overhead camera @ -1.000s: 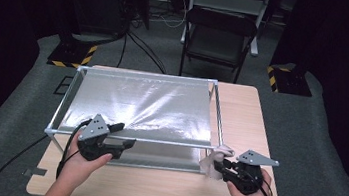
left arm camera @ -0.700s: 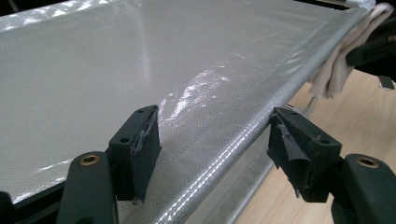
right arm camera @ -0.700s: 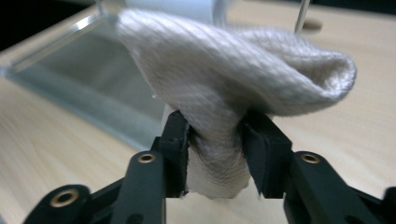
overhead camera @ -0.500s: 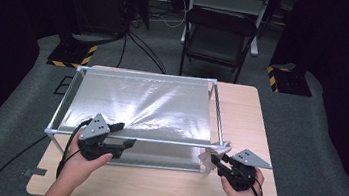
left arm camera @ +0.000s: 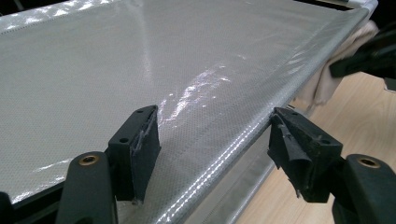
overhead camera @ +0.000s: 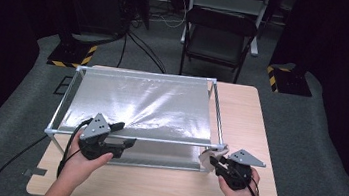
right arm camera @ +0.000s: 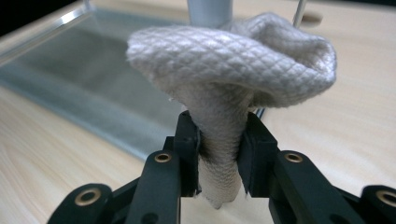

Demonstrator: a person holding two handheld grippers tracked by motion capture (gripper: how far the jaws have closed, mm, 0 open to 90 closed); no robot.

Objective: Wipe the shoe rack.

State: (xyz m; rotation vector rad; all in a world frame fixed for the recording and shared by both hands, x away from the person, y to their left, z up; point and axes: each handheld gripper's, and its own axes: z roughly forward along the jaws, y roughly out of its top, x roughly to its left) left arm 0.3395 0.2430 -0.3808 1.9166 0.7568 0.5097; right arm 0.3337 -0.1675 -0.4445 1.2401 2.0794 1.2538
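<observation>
My right gripper (right arm camera: 218, 140) is clamped on a small quilted cloth (right arm camera: 233, 60), the jaws pinching a gathered stem of it while the rest blooms out above them. In the high view the cloth (overhead camera: 209, 157) sits at the near right corner of the metal frame (overhead camera: 217, 113), just beside the corner post. It looks light and limp, a soft textile that folds wherever it is squeezed, so I judge the bunched middle to be the right place to hold it: a grip on a loose edge would probably let it flop or slide free.

My left gripper (left arm camera: 212, 140) has its jaws standing apart, one over the shiny mesh sheet (left arm camera: 140, 56) and the other past the frame's near rail, astride that edge without closing on it. The sheet (overhead camera: 141, 104) is stretched taut and glossy (slippery to the pads, I would guess) and thin enough to dent, so I think pressure on it should stay light, with the rail the safer place to steady it.

The frame stands on the wooden table (overhead camera: 258, 138).
</observation>
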